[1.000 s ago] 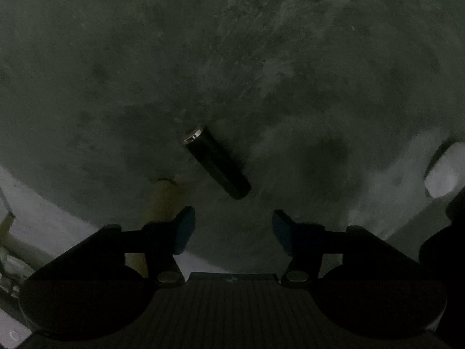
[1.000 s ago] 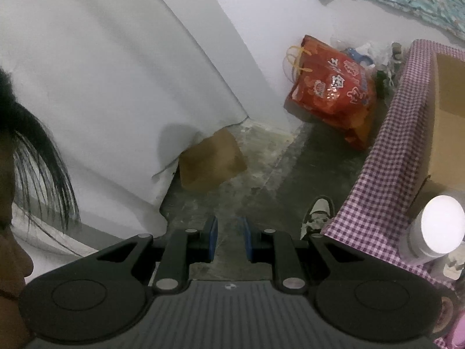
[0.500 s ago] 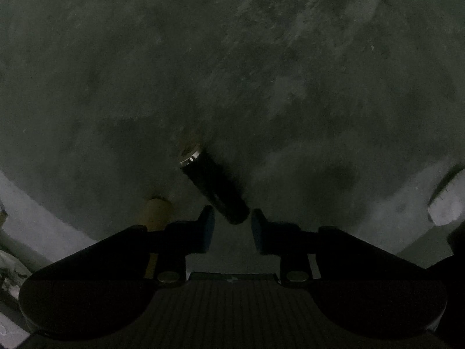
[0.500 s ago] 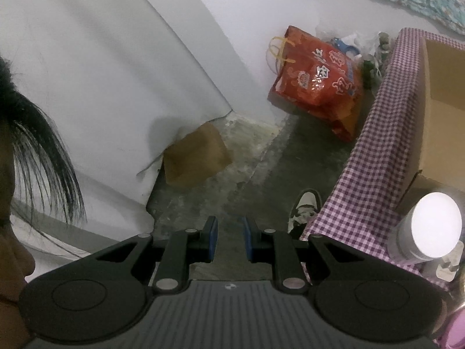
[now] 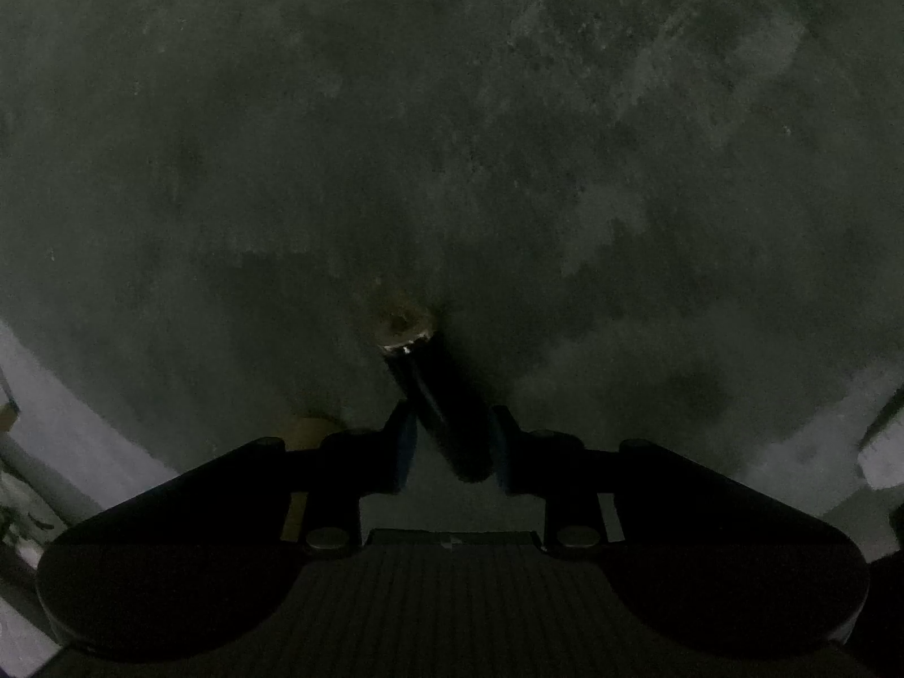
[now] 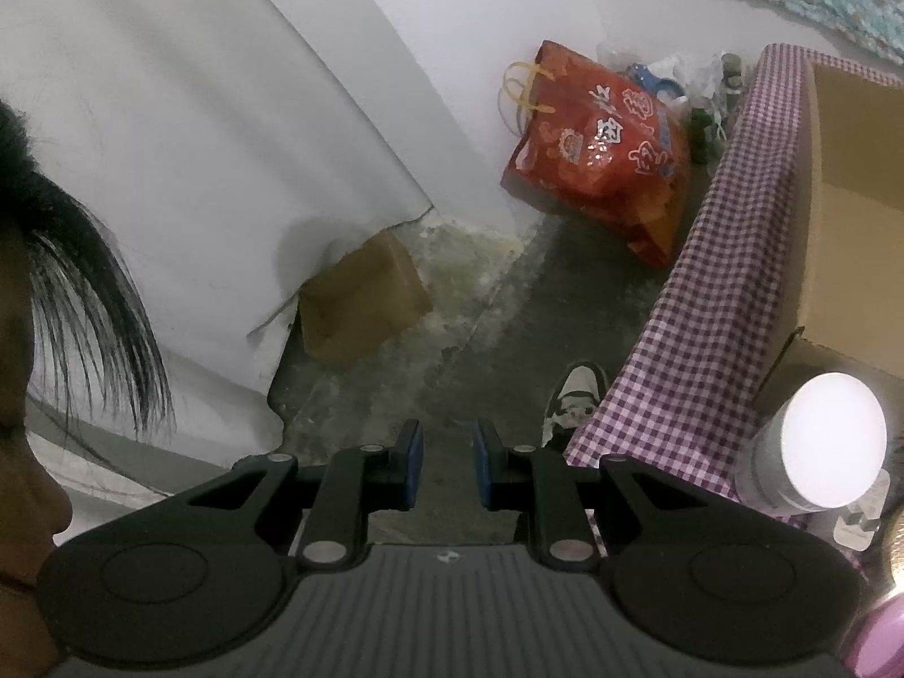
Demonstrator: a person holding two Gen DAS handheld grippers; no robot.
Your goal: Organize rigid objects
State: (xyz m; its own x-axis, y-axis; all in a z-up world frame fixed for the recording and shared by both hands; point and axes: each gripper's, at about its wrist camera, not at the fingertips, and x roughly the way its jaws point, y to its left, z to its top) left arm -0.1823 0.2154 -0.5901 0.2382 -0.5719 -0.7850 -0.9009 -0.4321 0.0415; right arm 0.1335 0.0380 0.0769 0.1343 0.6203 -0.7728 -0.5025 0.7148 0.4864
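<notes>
In the dim left wrist view a dark cylinder (image 5: 440, 395) with a shiny metal rim at its far end slants between my fingers. My left gripper (image 5: 452, 432) is shut on its near half, and the blue pads press it from both sides. Grey concrete floor (image 5: 452, 141) lies just under it; whether the cylinder still rests there I cannot tell. My right gripper (image 6: 446, 452) is shut with only a narrow gap and nothing in it. It hangs over the floor beside a table.
A tan object (image 5: 308, 429) sits left of my left fingers, a white thing (image 5: 881, 457) at the far right. The right wrist view shows a checked tablecloth (image 6: 706, 311), a cardboard box (image 6: 859, 169), a white-lidded jar (image 6: 819, 446), a red bag (image 6: 604, 152), a brown box (image 6: 361, 305), a shoe (image 6: 576, 395) and a person's hair (image 6: 85, 294).
My left gripper came down and forward over the dark cylinder, and its jaws went from wide apart to closed on it. The right view shifted slightly.
</notes>
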